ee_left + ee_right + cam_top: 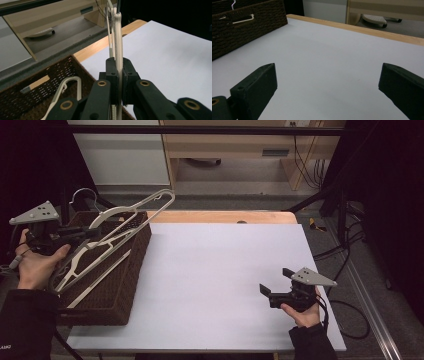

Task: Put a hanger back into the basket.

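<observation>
Hanger (131, 213), upper left, pinched tight by left gripper (119, 75) fingers; might snag other hangers (95, 257) in basket (120, 285). Right gripper (274, 282) fingers wide apart, holding nothing.

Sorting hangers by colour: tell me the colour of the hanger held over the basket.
Cream white. The hanger shows best in the high view.

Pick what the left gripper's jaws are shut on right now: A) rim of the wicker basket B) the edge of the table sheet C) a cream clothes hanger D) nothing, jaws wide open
C: in the left gripper view the left gripper has its jaws pressed on the cream hanger, lifted above the basket.
</observation>
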### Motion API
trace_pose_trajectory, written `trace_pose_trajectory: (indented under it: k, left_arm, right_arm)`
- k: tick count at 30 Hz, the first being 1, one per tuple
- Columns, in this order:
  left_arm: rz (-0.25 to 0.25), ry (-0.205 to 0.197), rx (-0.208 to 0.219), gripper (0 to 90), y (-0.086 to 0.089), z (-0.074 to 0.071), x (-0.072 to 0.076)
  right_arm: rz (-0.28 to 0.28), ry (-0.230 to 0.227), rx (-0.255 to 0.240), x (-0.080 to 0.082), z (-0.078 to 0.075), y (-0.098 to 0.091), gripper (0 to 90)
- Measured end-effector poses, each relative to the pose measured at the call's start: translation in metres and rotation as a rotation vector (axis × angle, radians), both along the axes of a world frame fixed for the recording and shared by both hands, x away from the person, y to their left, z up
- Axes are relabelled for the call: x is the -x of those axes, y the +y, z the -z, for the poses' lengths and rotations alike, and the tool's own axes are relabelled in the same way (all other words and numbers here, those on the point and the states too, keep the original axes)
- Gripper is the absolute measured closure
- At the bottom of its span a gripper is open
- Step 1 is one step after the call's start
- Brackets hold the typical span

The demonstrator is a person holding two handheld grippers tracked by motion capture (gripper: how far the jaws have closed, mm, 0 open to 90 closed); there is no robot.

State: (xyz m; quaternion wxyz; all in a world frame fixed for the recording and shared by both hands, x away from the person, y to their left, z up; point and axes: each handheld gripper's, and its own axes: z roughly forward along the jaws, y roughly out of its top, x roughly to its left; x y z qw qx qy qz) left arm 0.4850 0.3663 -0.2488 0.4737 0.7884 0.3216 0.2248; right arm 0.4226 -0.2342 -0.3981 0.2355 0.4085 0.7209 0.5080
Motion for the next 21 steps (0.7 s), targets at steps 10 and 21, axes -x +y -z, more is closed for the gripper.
trace_pose_trajectory:
  k: [10,21]
  left_arm:
    - [-0.062,0.046,-0.011,86.0,0.036,0.024,-0.015]
    - [-0.114,0.095,-0.027,86.1,0.063,0.051,-0.022]
  right_arm:
    - [-0.008,0.003,0.007,0.000,0.001,0.000,2.1]
    - [-0.001,0.010,0.007,-0.002,0.003,0.001,2.2]
